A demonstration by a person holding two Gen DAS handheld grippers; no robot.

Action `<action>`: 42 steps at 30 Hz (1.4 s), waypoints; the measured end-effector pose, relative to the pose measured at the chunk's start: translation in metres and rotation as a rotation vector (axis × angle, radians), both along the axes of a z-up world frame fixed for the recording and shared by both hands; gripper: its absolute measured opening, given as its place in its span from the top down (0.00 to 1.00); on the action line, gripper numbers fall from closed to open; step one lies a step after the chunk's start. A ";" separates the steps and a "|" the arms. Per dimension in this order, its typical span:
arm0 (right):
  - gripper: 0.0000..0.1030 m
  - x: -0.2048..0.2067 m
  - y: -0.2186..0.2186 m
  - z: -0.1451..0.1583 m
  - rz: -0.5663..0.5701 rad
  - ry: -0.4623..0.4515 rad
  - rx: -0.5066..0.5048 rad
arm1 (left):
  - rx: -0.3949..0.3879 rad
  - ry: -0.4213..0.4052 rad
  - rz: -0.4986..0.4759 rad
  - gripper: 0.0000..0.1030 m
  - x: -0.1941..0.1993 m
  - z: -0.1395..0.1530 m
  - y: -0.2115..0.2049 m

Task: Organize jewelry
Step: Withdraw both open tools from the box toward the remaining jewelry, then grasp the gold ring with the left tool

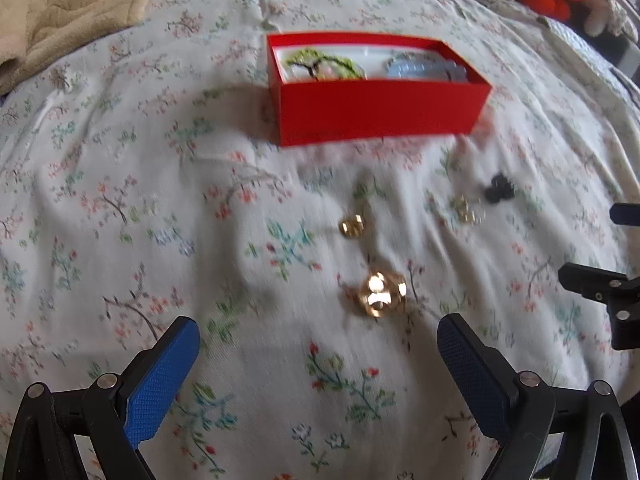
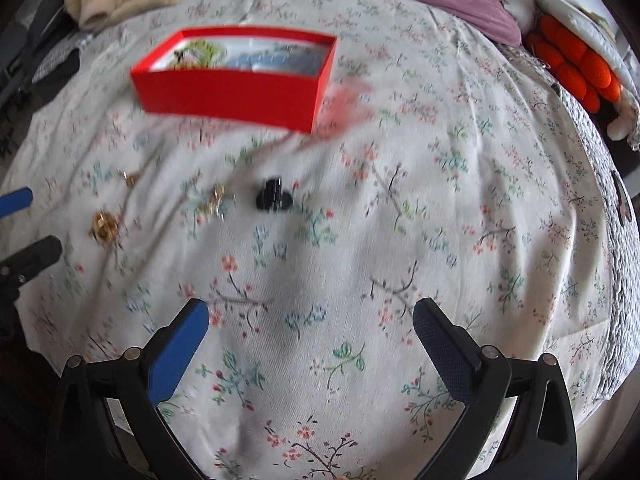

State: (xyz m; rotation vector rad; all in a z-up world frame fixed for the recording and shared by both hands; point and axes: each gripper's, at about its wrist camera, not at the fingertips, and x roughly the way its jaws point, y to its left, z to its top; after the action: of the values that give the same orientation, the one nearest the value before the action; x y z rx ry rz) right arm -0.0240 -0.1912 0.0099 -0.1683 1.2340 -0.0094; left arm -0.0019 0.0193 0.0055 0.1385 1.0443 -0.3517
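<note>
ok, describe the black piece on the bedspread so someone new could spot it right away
Start at the red box on the flowered bedspread. On the sheet in front of it lie four small loose pieces. The black piece is the one at the right end of that scatter, beside a pale gold cluster; it is the only dark, glossy one, the rest are gold.

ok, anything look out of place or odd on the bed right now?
Only the loose jewelry: two gold pieces, a small gold-and-clear piece and a black piece lie scattered on the floral bedspread, outside the red box. Nothing looks damaged.
</note>
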 end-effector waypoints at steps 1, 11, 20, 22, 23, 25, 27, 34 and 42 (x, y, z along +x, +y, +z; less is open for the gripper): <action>0.00 -0.002 0.000 -0.005 0.007 0.008 -0.006 | 0.001 0.001 -0.004 0.05 -0.003 -0.004 -0.001; 0.00 -0.009 -0.006 -0.036 0.043 0.036 0.003 | 0.046 -0.075 -0.073 0.05 -0.022 -0.036 -0.011; 0.00 -0.013 -0.013 -0.045 0.061 -0.056 0.035 | 0.014 -0.152 -0.095 0.01 -0.028 -0.046 -0.007; 0.00 -0.016 -0.011 -0.045 0.064 -0.077 0.030 | 0.013 -0.146 -0.099 0.01 -0.026 -0.044 -0.007; 0.00 -0.018 -0.009 -0.045 0.064 -0.084 0.026 | 0.004 -0.146 -0.098 0.02 -0.026 -0.043 -0.007; 0.00 -0.018 -0.010 -0.045 0.057 -0.091 0.025 | -0.017 -0.142 -0.103 0.05 -0.025 -0.042 -0.008; 0.00 -0.018 -0.011 -0.044 0.052 -0.095 0.027 | -0.032 -0.148 -0.121 0.11 -0.026 -0.040 -0.012; 0.00 -0.017 -0.009 -0.042 0.050 -0.079 0.034 | -0.076 -0.157 -0.147 0.43 -0.017 -0.037 -0.021; 0.00 -0.003 -0.011 -0.038 0.057 -0.041 0.063 | -0.079 -0.143 -0.139 0.77 -0.006 -0.034 -0.028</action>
State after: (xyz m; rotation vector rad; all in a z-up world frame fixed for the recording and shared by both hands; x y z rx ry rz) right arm -0.0269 -0.2019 -0.0282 -0.1477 1.1868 0.0745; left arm -0.0082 -0.0086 -0.0287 0.1627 0.8805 -0.5012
